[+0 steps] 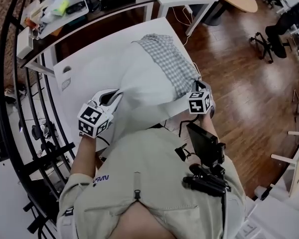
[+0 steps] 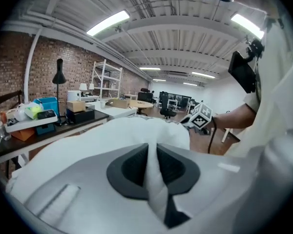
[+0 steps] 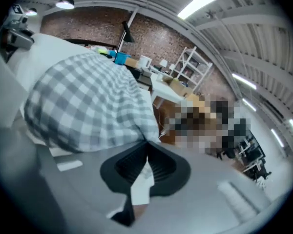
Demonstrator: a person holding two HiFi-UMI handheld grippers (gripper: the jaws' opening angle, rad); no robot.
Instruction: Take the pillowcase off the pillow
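two hand-held grippers are clamped on a pillow (image 1: 139,78) laid across a white table (image 1: 84,68). the left gripper (image 1: 112,96) is closed on a fold of bare white fabric at the pillow's near left corner. the right gripper (image 1: 194,87) is pinched on a white strip just under the grey-checked pillowcase (image 1: 172,59), which is seen over the pillow's far and right part. the table's near edge is hidden by the person's torso. a cluttered dark desk (image 1: 89,14) is set beyond, a black railing (image 1: 25,108) at left, and an office chair (image 1: 274,36) on the wood floor (image 1: 239,83) at right.
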